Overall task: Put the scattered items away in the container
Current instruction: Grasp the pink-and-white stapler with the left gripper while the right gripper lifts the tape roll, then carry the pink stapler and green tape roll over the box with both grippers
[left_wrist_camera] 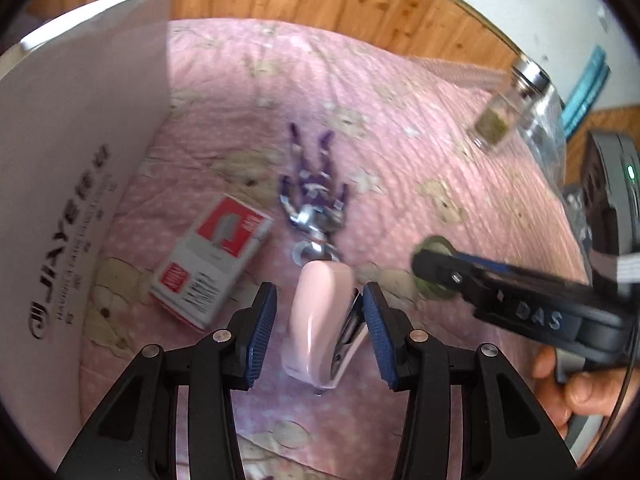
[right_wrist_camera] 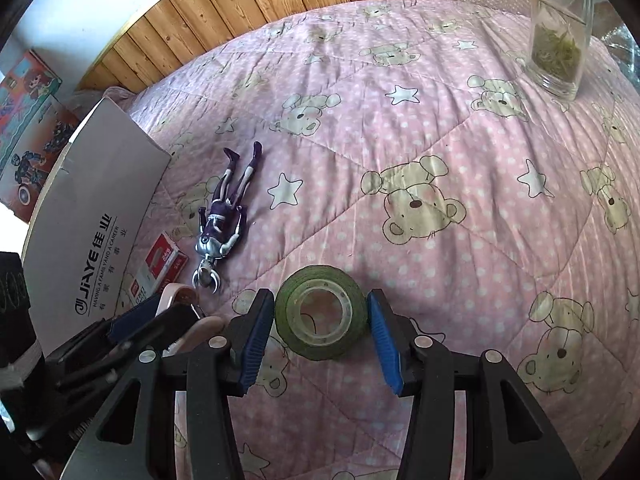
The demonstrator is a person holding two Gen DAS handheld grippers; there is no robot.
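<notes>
On a pink quilt (right_wrist_camera: 460,128) printed with bears and stars, the scattered things lie near a white cardboard box (left_wrist_camera: 76,184) marked JIAYE, which stands at the left edge of both views.

Between the left gripper's (left_wrist_camera: 320,316) blue pads lies a pink stapler (left_wrist_camera: 320,312), pointing away from the camera. The jaws stand open around it; a gap shows on the left side, and the right pad sits just beside the stapler's metal underside, though whether it touches cannot be told.

Just beyond the stapler lies a purple and silver toy figure (left_wrist_camera: 314,192), head toward the camera. To its left, near the box, lies a red and white staple packet (left_wrist_camera: 212,268).

The right gripper (right_wrist_camera: 321,320) straddles a roll of green tape (right_wrist_camera: 321,316) lying flat on the quilt. Its jaws are open, with the left pad very near the roll and the right pad slightly apart from it. A hand (left_wrist_camera: 576,384) holds this gripper at the right edge of the left view.

A glass jar (right_wrist_camera: 560,40) with dried green leaves and a metal lid stands far off at the quilt's right side.
</notes>
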